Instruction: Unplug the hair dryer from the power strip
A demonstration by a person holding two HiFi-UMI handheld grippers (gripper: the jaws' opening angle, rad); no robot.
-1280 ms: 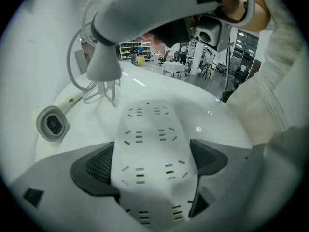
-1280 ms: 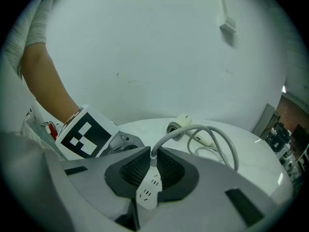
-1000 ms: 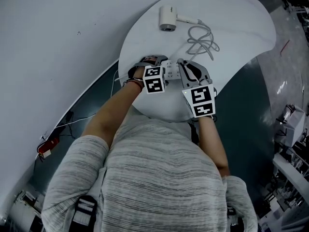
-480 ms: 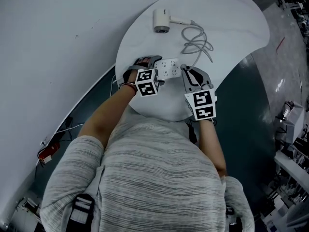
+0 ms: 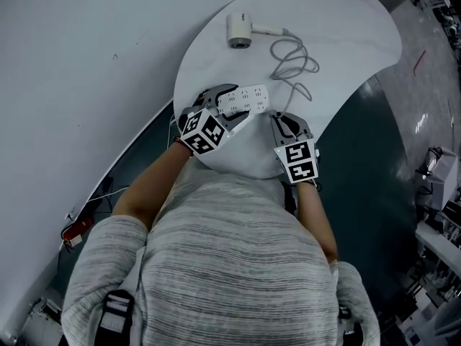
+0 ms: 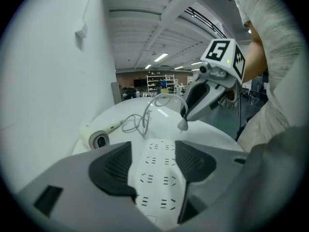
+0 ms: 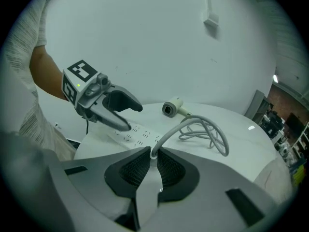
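L gripper (image 6: 154, 153) has just been closing its jaws & now clamps the power strip (image 5: 243, 99) across its width. R gripper (image 7: 150, 162), just right of the strip, is shut on the plug (image 7: 147, 192), which is apart from the strip. The cord (image 5: 292, 62) loops beyond the strip to the hair dryer (image 5: 240, 29), well beyond it on the table (image 5: 346, 20)

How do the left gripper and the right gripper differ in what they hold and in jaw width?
The left gripper clamps the broad power strip, its jaws having just been closing on it; the right gripper pinches the thin plug. The left jaws stand wide; the right jaws are nearly together. Both hold white things.
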